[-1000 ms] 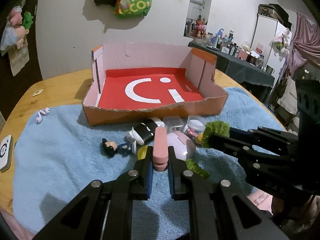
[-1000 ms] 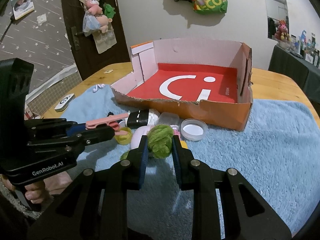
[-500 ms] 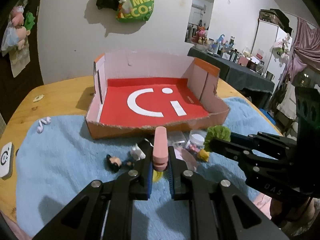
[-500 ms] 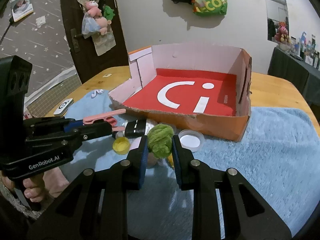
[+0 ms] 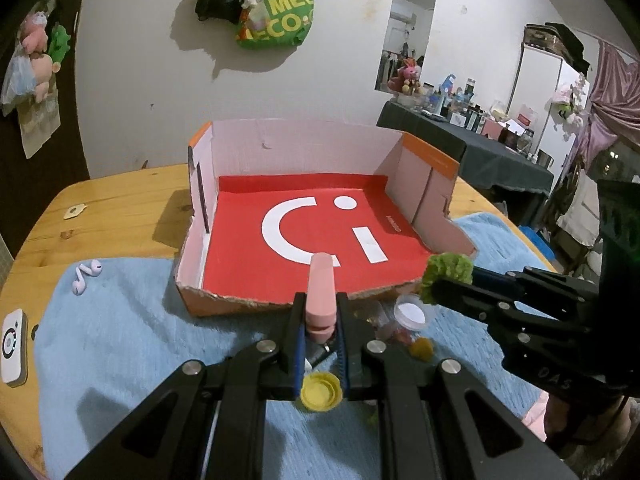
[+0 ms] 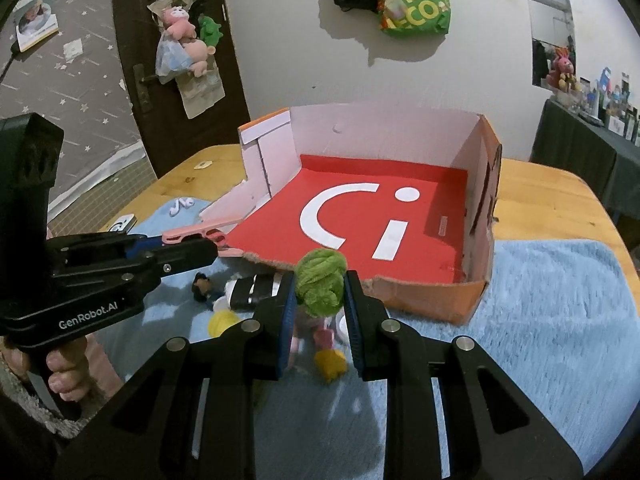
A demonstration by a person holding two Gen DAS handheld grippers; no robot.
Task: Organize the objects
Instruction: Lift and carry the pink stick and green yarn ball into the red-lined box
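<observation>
Box (image 5: 424, 196) sits on desk (image 5: 120, 208), red floor bare. Left tongs (image 5: 320, 316) clamp pink clip (image 5: 320, 284); right tongs (image 6: 318, 300) clamp green yarn (image 6: 320, 282), both near front wall.

Black left claw (image 5: 320, 322), blue pads, silver screws; white "GenRobot.AI" lettering.

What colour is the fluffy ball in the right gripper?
Green; the fluffy ball shows best in the right wrist view.

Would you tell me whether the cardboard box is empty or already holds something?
Empty: the cardboard box shows only its bare red floor in both views.
</observation>
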